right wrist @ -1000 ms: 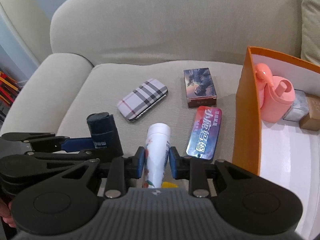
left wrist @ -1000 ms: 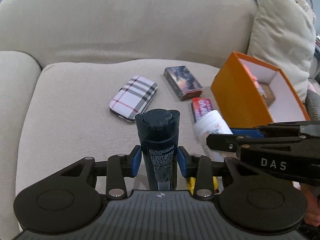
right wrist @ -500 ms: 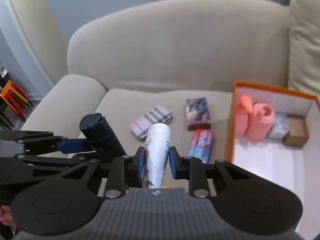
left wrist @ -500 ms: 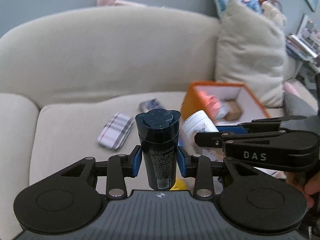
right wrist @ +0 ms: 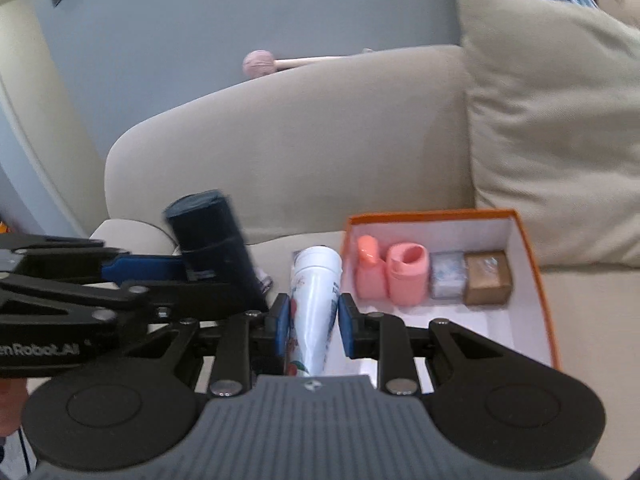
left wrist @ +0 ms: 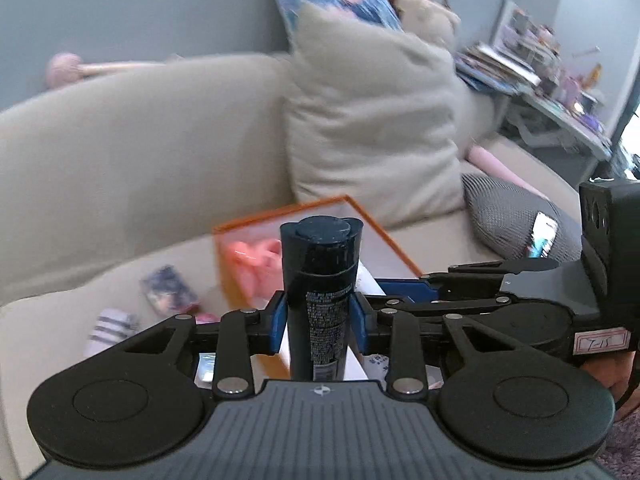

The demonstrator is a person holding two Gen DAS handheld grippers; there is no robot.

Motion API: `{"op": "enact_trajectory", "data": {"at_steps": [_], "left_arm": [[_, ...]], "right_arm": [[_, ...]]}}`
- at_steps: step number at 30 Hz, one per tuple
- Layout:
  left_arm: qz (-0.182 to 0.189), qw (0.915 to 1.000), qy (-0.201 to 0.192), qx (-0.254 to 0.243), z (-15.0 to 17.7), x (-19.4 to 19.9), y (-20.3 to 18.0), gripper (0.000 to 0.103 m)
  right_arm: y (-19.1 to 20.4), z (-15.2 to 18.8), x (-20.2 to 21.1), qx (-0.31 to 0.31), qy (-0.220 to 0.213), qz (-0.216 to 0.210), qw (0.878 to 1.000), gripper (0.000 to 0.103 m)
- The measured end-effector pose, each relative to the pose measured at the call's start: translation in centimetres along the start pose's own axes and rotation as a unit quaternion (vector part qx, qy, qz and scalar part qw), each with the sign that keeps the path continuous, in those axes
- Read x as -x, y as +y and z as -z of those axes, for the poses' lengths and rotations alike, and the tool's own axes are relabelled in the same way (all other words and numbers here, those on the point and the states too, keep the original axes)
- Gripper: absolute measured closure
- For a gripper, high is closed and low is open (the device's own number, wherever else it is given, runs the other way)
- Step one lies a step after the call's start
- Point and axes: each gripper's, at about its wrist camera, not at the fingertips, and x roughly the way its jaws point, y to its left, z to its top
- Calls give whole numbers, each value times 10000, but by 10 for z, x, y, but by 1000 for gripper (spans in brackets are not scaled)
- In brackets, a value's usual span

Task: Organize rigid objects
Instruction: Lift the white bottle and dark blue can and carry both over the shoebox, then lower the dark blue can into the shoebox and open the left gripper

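Note:
My left gripper [left wrist: 318,322] is shut on a dark navy bottle [left wrist: 320,280], held upright in the air in front of the orange box [left wrist: 376,232]; the bottle also shows in the right wrist view [right wrist: 212,248]. My right gripper [right wrist: 314,320] is shut on a white tube with red print [right wrist: 316,296], held near the left edge of the orange box [right wrist: 536,276]. Inside the box stand a pink bottle [right wrist: 370,272], a pink cup [right wrist: 408,274], a silvery cube [right wrist: 447,274] and a brown cube [right wrist: 488,278].
On the sofa seat left of the box lie a plaid case [left wrist: 112,328] and a dark picture box [left wrist: 168,288]. A beige pillow [left wrist: 368,128] leans behind the box, a grey cushion [left wrist: 516,216] to its right. The sofa back [right wrist: 300,140] rises behind.
Both grippers have lifted with their objects and swung right toward the orange box. The seat items have dropped low and left in view.

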Motion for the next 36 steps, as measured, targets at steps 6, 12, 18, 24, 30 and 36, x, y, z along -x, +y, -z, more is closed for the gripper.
{"op": "enact_trajectory", "data": {"at_steps": [6, 12, 18, 24, 30, 36], "left_arm": [[433, 9971, 604, -133, 0, -57, -23, 103], [250, 9942, 1002, -288, 7, -92, -22, 103], [199, 9907, 1334, -178, 13, -105, -6, 100], [141, 9871, 1562, -331, 16, -115, -3, 98], [173, 9789, 1884, -771, 13, -125, -7, 84], [237, 9554, 2354, -1768, 17, -135, -21, 64]], "right_arm": [[-47, 18, -13, -450, 310, 94, 9985, 77], [-71, 37, -51, -655, 889, 256, 9936, 77], [-78, 44, -69, -652, 1114, 332, 9911, 77], [-85, 45, -78, -504, 1363, 377, 9887, 77], [-86, 42, -83, -391, 1505, 411, 9870, 76], [-94, 39, -80, -460, 1602, 326, 9855, 76]]}}
